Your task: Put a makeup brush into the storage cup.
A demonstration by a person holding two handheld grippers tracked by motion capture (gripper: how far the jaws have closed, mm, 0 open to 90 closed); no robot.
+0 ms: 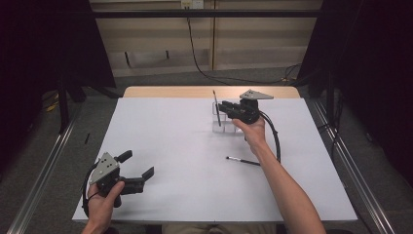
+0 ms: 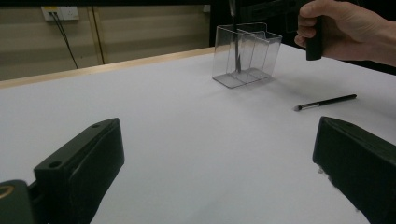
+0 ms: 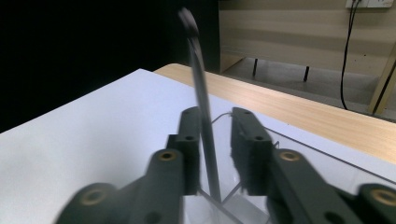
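A: Two brushes on record. High view: one brush (image 1: 217,108) stands tilted in the clear holder (image 1: 220,125), right gripper (image 1: 225,108) at it; spare brush (image 1: 243,161) flat on the table (image 1: 165,146).

B: Left gripper view: left gripper (image 2: 215,154) agape, nothing between.

A: Right gripper view: jaws parted either side of the standing brush (image 3: 201,107), pads apart from it

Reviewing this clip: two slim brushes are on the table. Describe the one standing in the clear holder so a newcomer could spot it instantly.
Start at the white table and look toward its far edge, where a clear plastic organizer stands. The brush rises upright from one compartment, between the open jaws of the right gripper. Unlike the other brush, which lies flat nearer the person, it stands on end.
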